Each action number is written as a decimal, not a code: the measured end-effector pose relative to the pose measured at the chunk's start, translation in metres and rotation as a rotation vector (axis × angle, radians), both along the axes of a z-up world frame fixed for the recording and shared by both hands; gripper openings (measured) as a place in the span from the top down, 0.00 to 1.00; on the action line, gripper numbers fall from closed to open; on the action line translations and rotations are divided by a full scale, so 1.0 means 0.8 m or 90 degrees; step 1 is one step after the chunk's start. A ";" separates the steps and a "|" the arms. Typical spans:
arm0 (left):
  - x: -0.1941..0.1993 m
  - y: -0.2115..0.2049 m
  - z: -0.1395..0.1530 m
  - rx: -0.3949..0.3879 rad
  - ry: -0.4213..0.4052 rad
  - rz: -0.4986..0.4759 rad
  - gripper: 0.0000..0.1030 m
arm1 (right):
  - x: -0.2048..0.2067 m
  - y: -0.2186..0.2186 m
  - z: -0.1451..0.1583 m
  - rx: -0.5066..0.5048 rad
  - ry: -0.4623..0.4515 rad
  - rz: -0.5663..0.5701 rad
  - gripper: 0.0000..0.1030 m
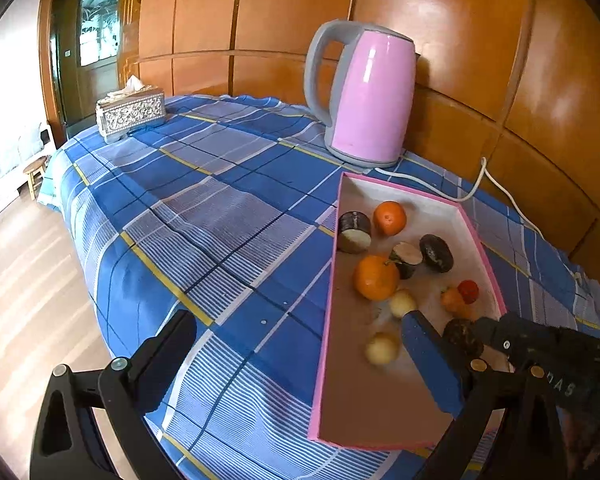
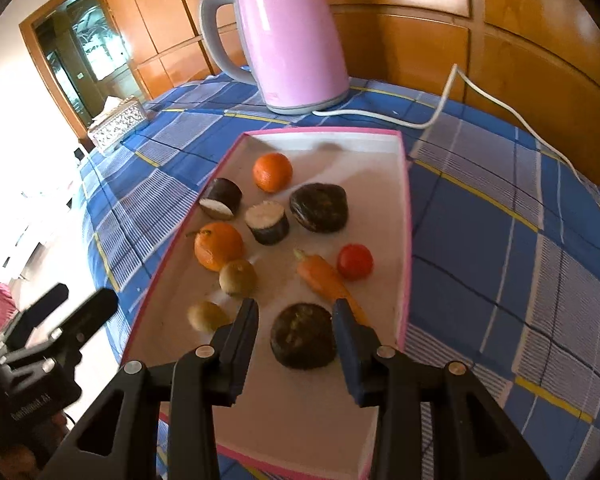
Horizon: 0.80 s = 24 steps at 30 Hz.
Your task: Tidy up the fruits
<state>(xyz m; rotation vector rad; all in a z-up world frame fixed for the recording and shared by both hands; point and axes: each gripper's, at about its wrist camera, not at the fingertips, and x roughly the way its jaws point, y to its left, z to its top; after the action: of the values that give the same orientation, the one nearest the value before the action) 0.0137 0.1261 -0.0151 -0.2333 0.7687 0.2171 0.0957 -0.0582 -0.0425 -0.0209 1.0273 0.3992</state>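
Step in hand: your right tongs (image 2: 296, 320) straddle dark round fruit (image 2: 303, 336) in pink tray (image 2: 405, 200), parted, pads not pressing. Left tongs (image 1: 300, 352) released over tray's 9 o'clock rim. Next: clench squarely; carrot (image 2: 326, 280) crowds 1 o'clock side.

the box (image 2: 405, 200) lies on the table (image 2: 500, 240), with the kettle (image 2: 288, 40) behind it and the tissue box (image 2: 118, 124) far to the left. in the box — two oranges (image 2: 272, 172) on the left, the tomato (image 2: 355, 262) beside the carrot (image 2: 324, 278) on the right, two kiwis (image 2: 238, 277) nearer the front.
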 end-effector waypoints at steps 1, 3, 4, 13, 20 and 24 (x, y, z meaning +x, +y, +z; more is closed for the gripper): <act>-0.001 -0.002 0.001 0.001 -0.002 -0.002 0.00 | -0.004 -0.003 0.000 -0.005 -0.002 -0.006 0.60; -0.003 -0.006 0.003 0.002 -0.005 -0.006 0.00 | -0.010 -0.010 0.000 -0.010 -0.008 -0.018 0.60; -0.004 -0.008 0.004 0.002 -0.007 -0.007 0.00 | -0.014 -0.013 0.001 -0.010 -0.012 -0.023 0.59; -0.019 -0.032 0.019 0.007 -0.031 -0.027 0.00 | -0.058 -0.034 0.022 -0.073 -0.099 -0.085 0.47; -0.031 -0.055 0.033 0.040 -0.049 -0.048 0.00 | -0.090 -0.049 0.032 -0.115 -0.155 -0.139 0.40; -0.033 -0.067 0.033 0.064 -0.038 -0.051 0.00 | -0.097 -0.060 0.031 -0.115 -0.153 -0.167 0.40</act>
<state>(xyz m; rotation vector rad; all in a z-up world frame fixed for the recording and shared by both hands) -0.0127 0.0722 0.0111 -0.1127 0.7046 0.1719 0.0183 -0.1062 -0.0179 -0.0928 0.8128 0.0620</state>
